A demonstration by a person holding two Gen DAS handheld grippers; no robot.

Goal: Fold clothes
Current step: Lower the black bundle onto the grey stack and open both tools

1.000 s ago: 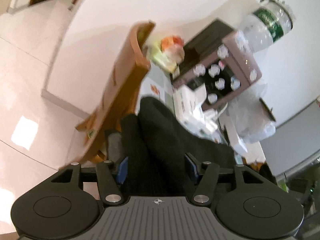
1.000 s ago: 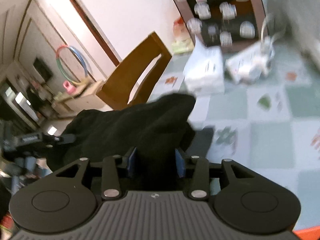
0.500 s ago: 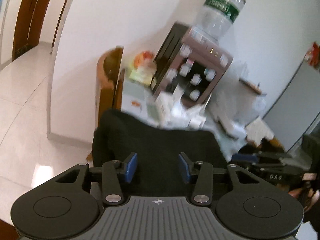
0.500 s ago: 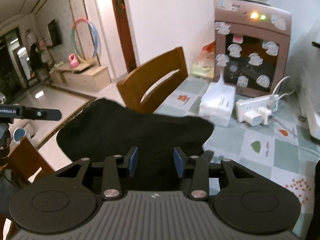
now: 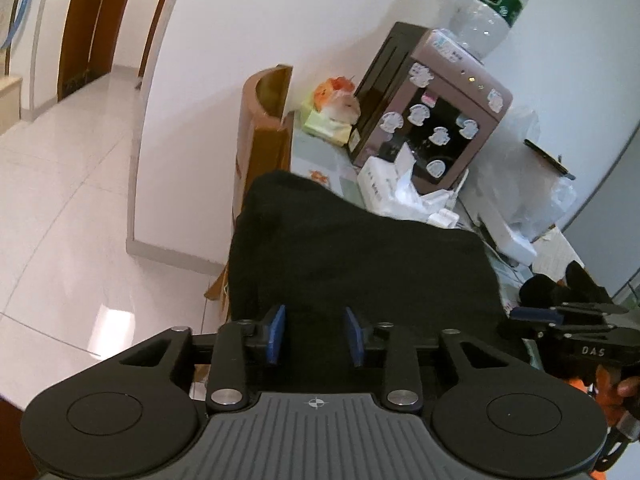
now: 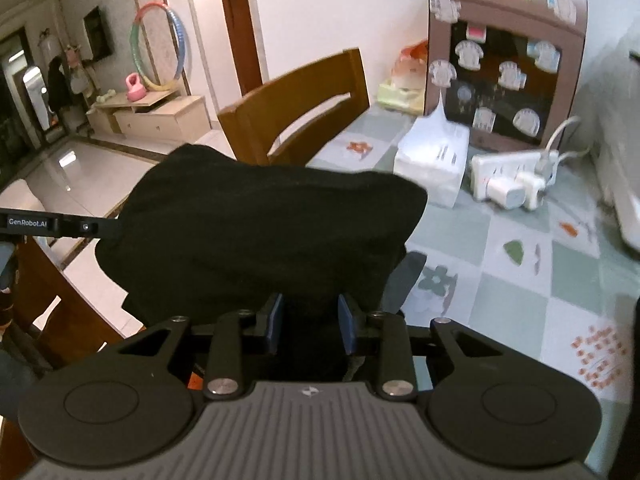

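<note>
Here, a black garment (image 5: pixel 360 248) hangs bunched over the table's (image 6: pixel 520 248) near edge, draped ahead of both grippers and running between them. The left gripper (image 5: pixel 316 334) takes one end, the right gripper (image 6: pixel 310 322) the other; each pair of jaws is closing with dark cloth between the blue pads, though whether they already pinch it cannot be told. The cloth's long axis runs side to side, neither hand nearer. A chair (image 6: pixel 296 108), tissue box (image 6: pixel 434 156) and water dispenser (image 6: pixel 504 60) stand beyond.
</note>
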